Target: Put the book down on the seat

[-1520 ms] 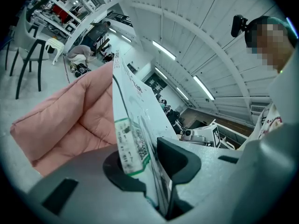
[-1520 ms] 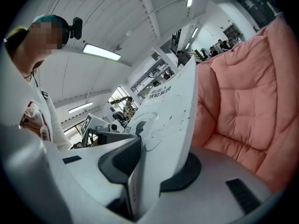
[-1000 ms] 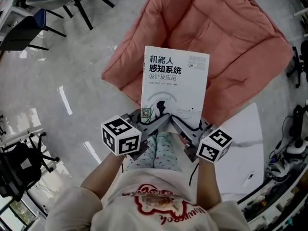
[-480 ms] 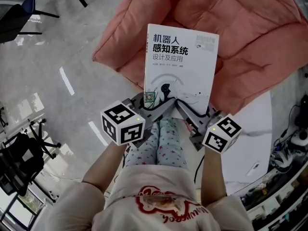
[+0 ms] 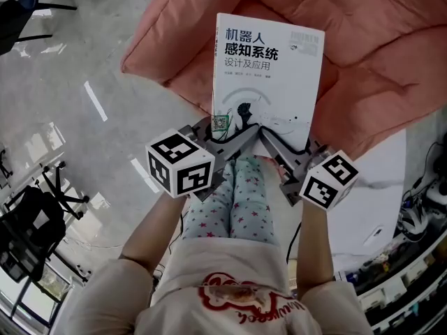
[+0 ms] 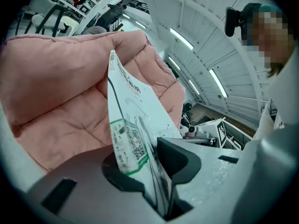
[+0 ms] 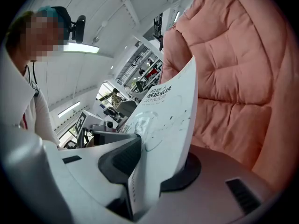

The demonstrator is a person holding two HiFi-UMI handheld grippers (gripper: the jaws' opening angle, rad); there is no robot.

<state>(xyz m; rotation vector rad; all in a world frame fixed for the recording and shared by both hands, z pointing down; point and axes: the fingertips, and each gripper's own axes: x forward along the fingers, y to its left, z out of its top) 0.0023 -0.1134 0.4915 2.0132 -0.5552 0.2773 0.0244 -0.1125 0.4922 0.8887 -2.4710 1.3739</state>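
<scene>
I hold the book (image 5: 269, 68) by its near edge, cover up, over the pink seat (image 5: 380, 65); the left gripper (image 5: 225, 130) has its jaws clenched on one corner; the right gripper (image 5: 271, 137) has its jaws clenched on the other.

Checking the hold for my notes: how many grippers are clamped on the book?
2. The left gripper clamps the book at its near left corner; the right gripper at its near right corner, over the pink seat.
</scene>
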